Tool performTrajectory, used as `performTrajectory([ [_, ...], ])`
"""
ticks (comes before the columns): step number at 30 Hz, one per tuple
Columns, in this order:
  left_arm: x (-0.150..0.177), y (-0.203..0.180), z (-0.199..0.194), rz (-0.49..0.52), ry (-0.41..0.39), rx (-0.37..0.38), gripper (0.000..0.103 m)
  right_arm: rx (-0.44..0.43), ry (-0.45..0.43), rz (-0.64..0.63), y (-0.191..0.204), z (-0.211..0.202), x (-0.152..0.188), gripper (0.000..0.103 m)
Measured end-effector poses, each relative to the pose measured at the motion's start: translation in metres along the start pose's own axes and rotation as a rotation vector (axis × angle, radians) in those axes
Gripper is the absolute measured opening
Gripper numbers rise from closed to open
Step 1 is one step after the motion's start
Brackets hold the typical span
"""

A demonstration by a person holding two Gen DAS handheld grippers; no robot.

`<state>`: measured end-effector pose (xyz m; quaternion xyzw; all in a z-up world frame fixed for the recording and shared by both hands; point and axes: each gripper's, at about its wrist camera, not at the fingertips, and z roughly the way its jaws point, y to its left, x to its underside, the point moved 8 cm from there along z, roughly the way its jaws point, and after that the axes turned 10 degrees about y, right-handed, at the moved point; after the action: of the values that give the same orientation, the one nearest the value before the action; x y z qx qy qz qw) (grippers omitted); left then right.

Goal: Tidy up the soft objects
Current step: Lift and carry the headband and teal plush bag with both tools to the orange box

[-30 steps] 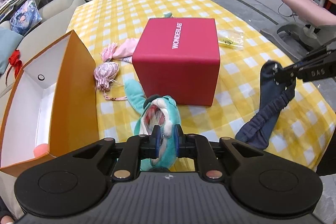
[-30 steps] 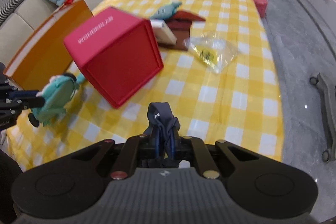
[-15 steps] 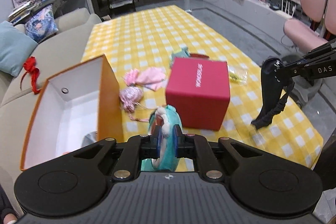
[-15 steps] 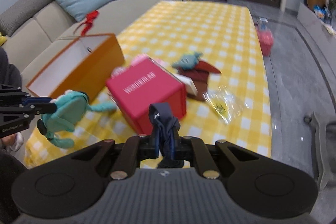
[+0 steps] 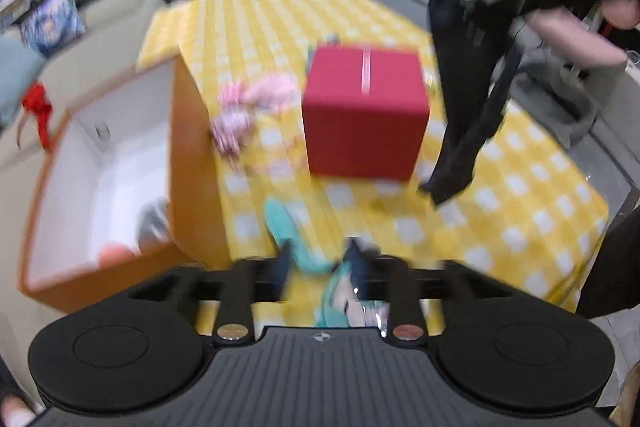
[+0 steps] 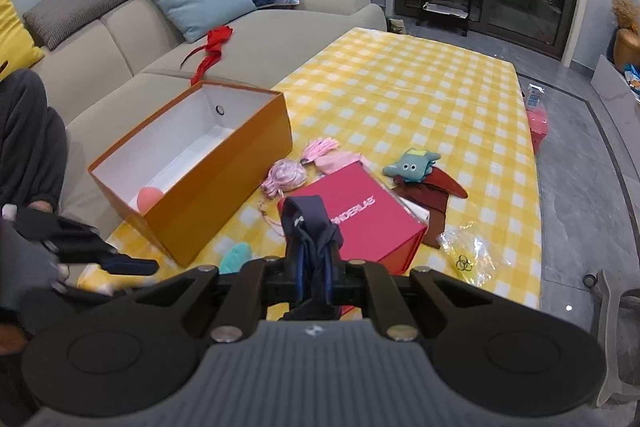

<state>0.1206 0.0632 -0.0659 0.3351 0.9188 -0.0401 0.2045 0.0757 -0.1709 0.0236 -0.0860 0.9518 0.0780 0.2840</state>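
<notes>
My left gripper (image 5: 318, 269) is open in a blurred view; the teal plush toy (image 5: 308, 251) lies loose between and under its fingers, over the table's near edge. In the right wrist view only a teal tip (image 6: 236, 257) of the toy shows beside the left gripper (image 6: 120, 269). My right gripper (image 6: 314, 267) is shut on a dark navy sock (image 6: 310, 223), held high above the table; the sock also hangs at the right in the left wrist view (image 5: 464, 87). The open orange box (image 6: 216, 163) stands at the left, with a pink ball (image 6: 150, 197) inside.
A red cube box (image 6: 360, 219) stands mid-table on the yellow checked cloth (image 6: 420, 99). Behind it lie a pink pouch (image 6: 286, 177), pink tassel cloth (image 6: 332, 159), a small teal plush (image 6: 412, 165), brown fabric (image 6: 436, 195) and a clear bag (image 6: 468, 257). A sofa (image 6: 132, 39) flanks the left.
My left gripper has opened and let go of the teal plush, which drops low by the orange box. My right gripper has risen further with the sock.
</notes>
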Motion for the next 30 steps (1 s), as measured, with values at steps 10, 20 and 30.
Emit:
performTrajectory([
  [10,0.029,-0.026,0.083,-0.023,0.214,0.087,0.094,0.014,0.031,0.019,-0.015,0.004,0.022,0.007],
  [20,0.034,-0.023,0.108,-0.160,0.259,0.094,0.103,0.009,0.046,0.049,-0.039,0.016,0.036,0.008],
  [30,0.032,-0.042,0.115,-0.022,0.271,-0.042,0.103,0.000,0.048,0.054,-0.040,0.021,0.038,0.008],
])
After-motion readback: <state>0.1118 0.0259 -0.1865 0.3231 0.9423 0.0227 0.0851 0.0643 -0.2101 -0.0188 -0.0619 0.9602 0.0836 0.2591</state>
